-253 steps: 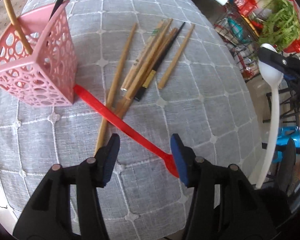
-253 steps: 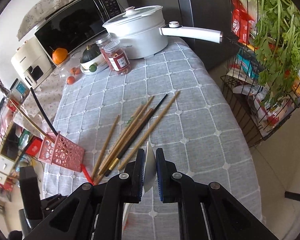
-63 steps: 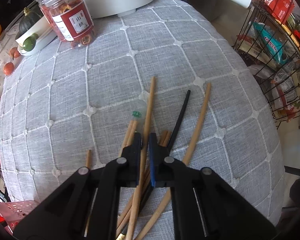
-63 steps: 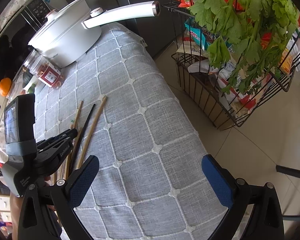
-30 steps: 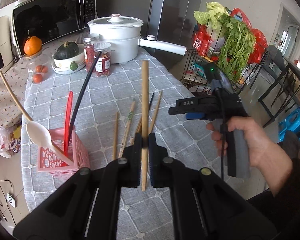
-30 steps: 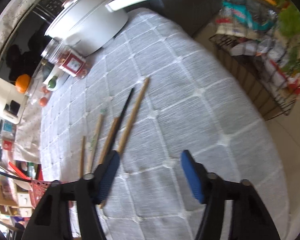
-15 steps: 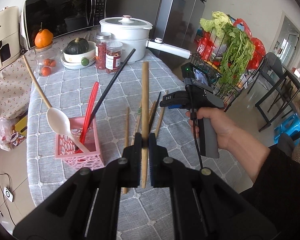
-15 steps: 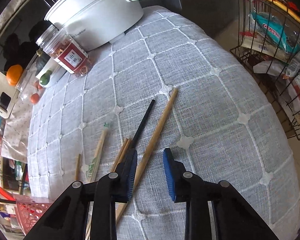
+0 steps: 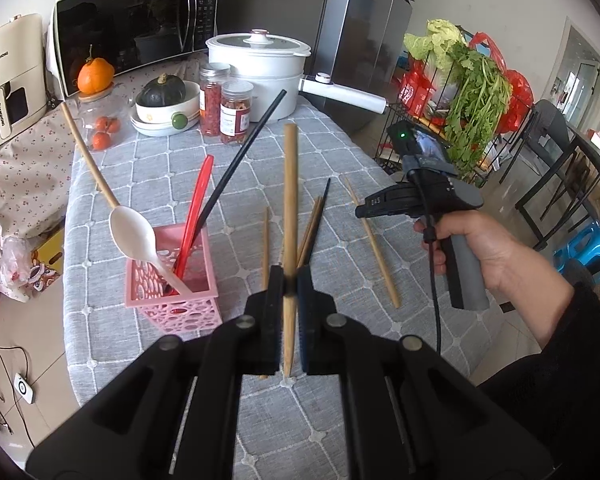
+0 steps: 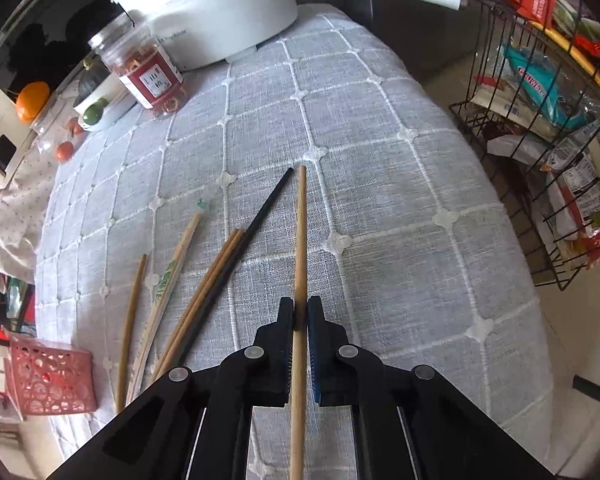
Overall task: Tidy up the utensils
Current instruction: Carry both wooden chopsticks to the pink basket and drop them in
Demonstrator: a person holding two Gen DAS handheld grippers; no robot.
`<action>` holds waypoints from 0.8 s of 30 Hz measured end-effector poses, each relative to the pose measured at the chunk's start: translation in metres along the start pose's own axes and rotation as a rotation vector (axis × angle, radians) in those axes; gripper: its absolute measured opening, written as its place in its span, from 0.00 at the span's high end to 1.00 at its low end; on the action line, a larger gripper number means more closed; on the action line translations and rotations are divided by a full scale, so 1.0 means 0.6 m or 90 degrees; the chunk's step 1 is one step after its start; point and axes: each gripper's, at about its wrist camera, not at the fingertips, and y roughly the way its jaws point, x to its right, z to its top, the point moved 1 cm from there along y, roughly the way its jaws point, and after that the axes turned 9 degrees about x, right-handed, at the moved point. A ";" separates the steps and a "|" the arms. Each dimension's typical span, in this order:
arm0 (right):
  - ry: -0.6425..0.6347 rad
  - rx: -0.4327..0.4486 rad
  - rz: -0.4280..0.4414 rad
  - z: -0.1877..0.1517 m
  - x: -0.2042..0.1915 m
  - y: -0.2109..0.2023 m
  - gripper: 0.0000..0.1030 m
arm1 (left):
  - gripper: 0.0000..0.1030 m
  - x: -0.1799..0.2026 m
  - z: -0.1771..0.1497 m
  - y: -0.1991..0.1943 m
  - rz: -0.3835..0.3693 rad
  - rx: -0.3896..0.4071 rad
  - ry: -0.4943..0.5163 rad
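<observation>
Bare grey tablecloth (image 10: 400, 208) right of loose chopsticks (image 10: 204, 292); pot (image 10: 220, 12) behind.

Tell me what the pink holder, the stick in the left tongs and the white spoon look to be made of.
Pink holder: likely moulded plastic, matte, walls pierced with round holes.
Stick in the left tongs: looks like wood or bamboo, plain tan, unvarnished; which one is unclear.
White spoon: smooth, slightly glossy bowl, plastic or melamine by the look; ceramic cannot be ruled out.

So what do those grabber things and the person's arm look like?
Each gripper is black plastic, with silver rivets and blue pads inside its two fingers. The right gripper has a grey pistol handle, a dangling black cable, white lettering and a green light. The sleeve is black.
</observation>
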 end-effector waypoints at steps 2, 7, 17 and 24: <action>-0.002 0.030 0.018 -0.002 0.004 -0.040 0.93 | 0.93 0.001 0.001 -0.004 0.003 0.005 0.002; 0.002 0.105 0.059 -0.010 0.011 -0.135 0.93 | 0.93 0.005 0.005 -0.010 0.007 0.015 0.006; -0.056 0.233 0.123 -0.024 -0.036 -0.262 0.93 | 0.93 0.011 0.031 -0.044 -0.002 0.065 0.002; -0.104 0.333 0.161 -0.044 -0.079 -0.356 0.93 | 0.93 0.014 0.058 -0.111 -0.002 0.157 0.005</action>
